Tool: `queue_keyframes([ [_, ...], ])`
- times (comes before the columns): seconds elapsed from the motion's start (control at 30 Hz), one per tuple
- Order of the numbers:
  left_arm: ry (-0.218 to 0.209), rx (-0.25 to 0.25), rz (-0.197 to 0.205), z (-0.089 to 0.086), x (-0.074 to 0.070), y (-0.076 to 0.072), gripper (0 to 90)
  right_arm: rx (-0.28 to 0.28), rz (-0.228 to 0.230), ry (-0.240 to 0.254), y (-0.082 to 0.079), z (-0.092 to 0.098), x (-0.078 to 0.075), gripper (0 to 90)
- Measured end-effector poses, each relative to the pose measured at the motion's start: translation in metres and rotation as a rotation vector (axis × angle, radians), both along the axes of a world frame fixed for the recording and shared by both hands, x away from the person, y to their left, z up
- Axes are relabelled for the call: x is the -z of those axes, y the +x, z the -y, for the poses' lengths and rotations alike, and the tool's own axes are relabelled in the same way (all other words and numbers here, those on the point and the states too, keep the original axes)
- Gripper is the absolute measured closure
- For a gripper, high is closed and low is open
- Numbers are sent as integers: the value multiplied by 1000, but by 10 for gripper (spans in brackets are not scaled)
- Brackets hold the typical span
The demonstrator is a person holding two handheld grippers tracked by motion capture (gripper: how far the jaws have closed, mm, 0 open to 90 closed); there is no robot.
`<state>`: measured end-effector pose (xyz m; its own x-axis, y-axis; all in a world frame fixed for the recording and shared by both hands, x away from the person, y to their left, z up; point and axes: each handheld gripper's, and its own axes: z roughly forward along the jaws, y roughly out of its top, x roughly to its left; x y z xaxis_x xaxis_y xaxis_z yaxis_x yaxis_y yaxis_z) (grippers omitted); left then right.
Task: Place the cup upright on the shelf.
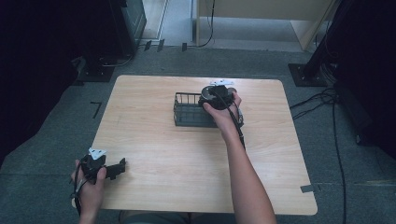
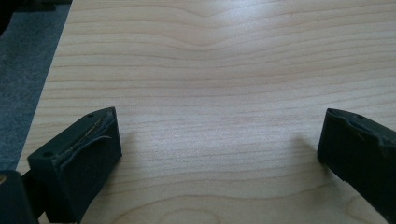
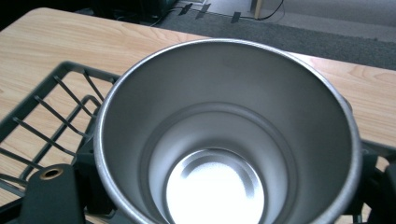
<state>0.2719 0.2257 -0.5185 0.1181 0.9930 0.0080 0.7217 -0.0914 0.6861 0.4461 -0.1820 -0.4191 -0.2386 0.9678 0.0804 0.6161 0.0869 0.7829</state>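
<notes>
Steel cup (image 3: 229, 140), unlabelled, gripped by right tool (image 1: 215, 97) over wire basket (image 1: 187, 112); left tool (image 2: 219, 154) wide open, empty.

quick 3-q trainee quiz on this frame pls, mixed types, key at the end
1. True or false: the left gripper holds a metal cup.
2. The wire basket sits: A) on the floor B) on the wooden table C) in the person's left hand.
3. Fill in: seen from the right gripper view, the steel cup is empty and its mouth faces ____.

Key: 1 false, its jaws stand wide apart over bare table. 2 B. 3 the camera.
</notes>
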Motion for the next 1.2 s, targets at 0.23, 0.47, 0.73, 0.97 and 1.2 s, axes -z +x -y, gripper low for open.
queue_keyframes([
  [0.23, 0, 0, 0, 0, 0, 0, 0, 0, -13, -5, -1, 0, 8, 175],
  [0.47, 0, 0, 0, 0, 0, 0, 0, -7, -27, -21, -3, -2, 14, 175],
  [0.73, 0, 1, 0, 0, 0, 0, 0, -7, -52, -19, -5, 3, 17, 173],
  [0.97, 0, 0, 0, 0, 0, 0, 0, -8, -61, -20, -7, 5, 18, 175],
  [1.2, 0, 0, 0, 0, 0, 0, 0, 18, -43, -26, -6, 3, 20, 180],
])
